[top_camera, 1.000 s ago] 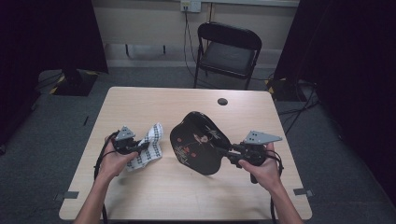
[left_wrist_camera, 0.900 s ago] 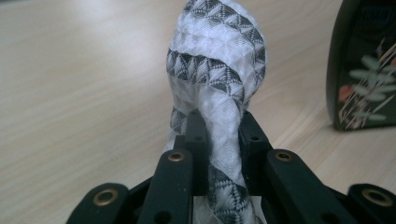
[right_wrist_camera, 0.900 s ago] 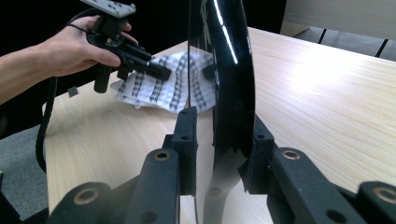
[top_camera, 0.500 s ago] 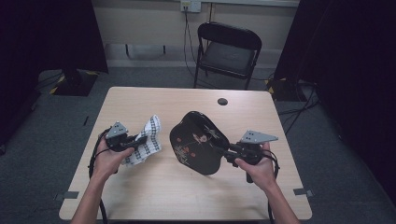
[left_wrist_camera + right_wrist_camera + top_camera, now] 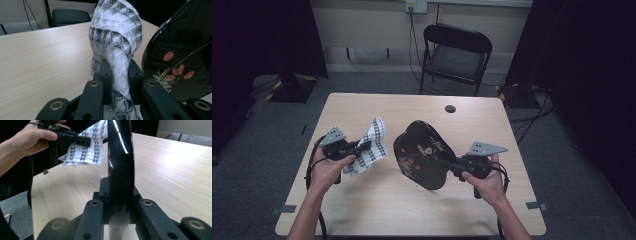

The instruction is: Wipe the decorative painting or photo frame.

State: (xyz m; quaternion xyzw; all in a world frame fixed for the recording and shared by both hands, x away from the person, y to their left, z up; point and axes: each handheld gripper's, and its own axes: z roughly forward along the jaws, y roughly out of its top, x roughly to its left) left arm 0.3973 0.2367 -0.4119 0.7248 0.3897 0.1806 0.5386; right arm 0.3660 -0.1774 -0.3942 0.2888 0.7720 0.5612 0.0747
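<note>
A black lacquered tray (image 5: 422, 152) with red flowers painted on it is held tilted up on edge over the middle of the table. My right gripper (image 5: 453, 165) is shut on the tray's near rim, its jaws having just been closing on it; in the right gripper view the tray (image 5: 120, 165) stands edge-on between the jaws of the right gripper (image 5: 119, 192). A white and grey checked cloth (image 5: 368, 145) hangs bunched from my left gripper (image 5: 367, 146), held above the table left of the tray. The left gripper (image 5: 119, 72) pinches the cloth (image 5: 116, 37), with the tray (image 5: 180, 57) close at its right.
The light wooden table (image 5: 412, 210) has a small dark round thing (image 5: 450, 108) near its far edge. A black folding chair (image 5: 455, 55) stands behind the table. Cables trail from both grippers over the near edge.
The left hand has lifted the cloth off the table and slightly away from the tray. The tray has tipped a little more upright in the right gripper.
</note>
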